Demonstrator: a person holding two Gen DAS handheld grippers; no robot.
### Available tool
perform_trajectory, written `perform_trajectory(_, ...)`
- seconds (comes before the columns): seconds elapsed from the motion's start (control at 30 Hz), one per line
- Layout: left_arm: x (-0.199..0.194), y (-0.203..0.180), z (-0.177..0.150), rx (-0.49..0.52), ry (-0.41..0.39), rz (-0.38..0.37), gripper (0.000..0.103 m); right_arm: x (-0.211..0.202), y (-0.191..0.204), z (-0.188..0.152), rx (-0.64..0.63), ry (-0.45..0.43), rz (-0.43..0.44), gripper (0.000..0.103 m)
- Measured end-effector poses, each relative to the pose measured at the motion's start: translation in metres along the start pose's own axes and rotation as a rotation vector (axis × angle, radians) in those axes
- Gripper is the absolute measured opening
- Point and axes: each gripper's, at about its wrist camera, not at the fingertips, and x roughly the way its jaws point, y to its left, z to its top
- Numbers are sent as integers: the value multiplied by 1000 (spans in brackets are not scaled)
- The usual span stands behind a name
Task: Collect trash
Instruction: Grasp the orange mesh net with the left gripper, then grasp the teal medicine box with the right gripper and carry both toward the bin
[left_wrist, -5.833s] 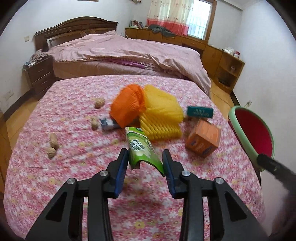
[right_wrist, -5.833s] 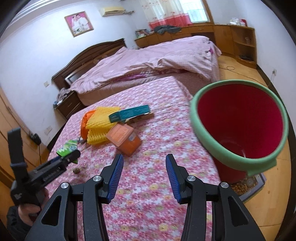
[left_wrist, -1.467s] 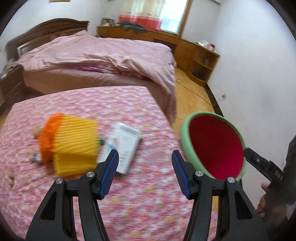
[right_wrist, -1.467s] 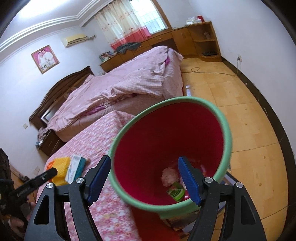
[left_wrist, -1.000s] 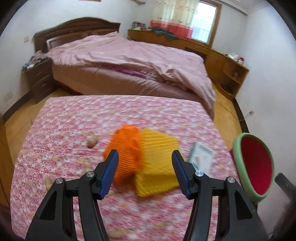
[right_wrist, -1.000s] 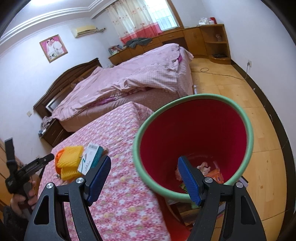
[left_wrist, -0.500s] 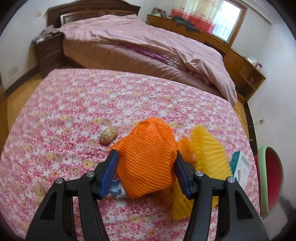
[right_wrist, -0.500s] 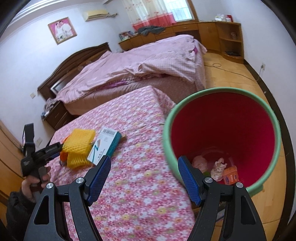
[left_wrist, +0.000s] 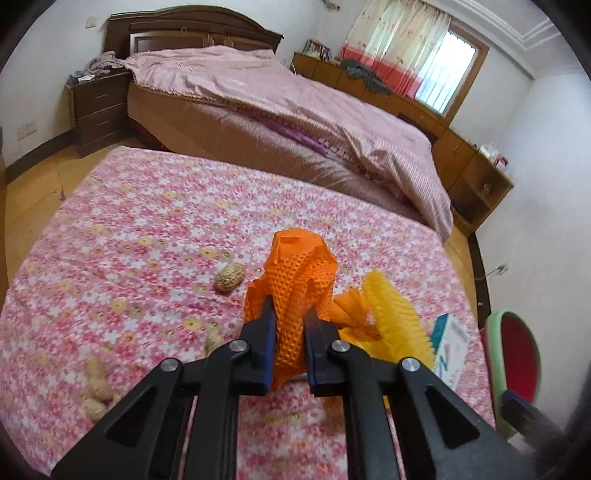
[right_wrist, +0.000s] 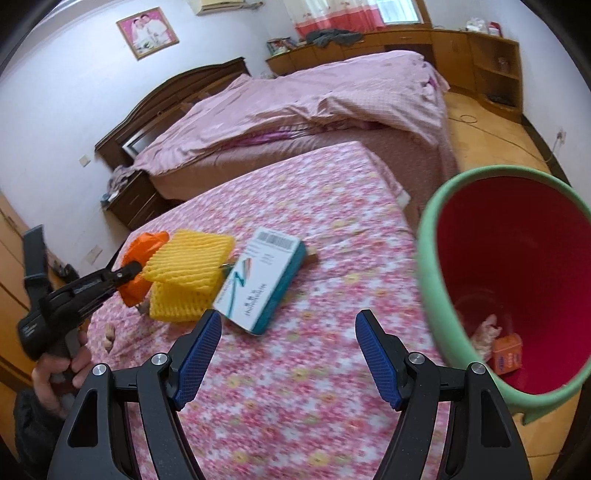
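Left wrist view: your left gripper (left_wrist: 289, 334) fingers pinch orange foam net (left_wrist: 295, 280) on the counter (left_wrist: 129, 240). Right gripper (right_wrist: 288, 354) gaping, empty. Lift clear of yellow net (left_wrist: 391, 314), carry to bin (right_wrist: 430, 258), release over opening

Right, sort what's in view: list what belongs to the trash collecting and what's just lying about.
Job:
- orange net, pinched in the left gripper
- yellow net
- box
- peanuts
- bin, trash already inside
- right gripper, jaws open and holding nothing

Lying about:
- bed
- nightstand
- framed photo
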Motion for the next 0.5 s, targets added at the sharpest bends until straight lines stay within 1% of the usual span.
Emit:
perform_trajectory(0.17, -27, 5, -9, -40, -46, -36, 12, 23, 17, 4, -2, 31, 12, 76)
perform_trajectory(0.27, -41, 11, -16, -58, -71, -42, 12, 38, 24, 6, 0, 55, 5, 76)
perform_trajectory(0.5, -50, 20, -24, -69, -80, -33, 12, 64, 36, 9, -4, 80, -27, 76)
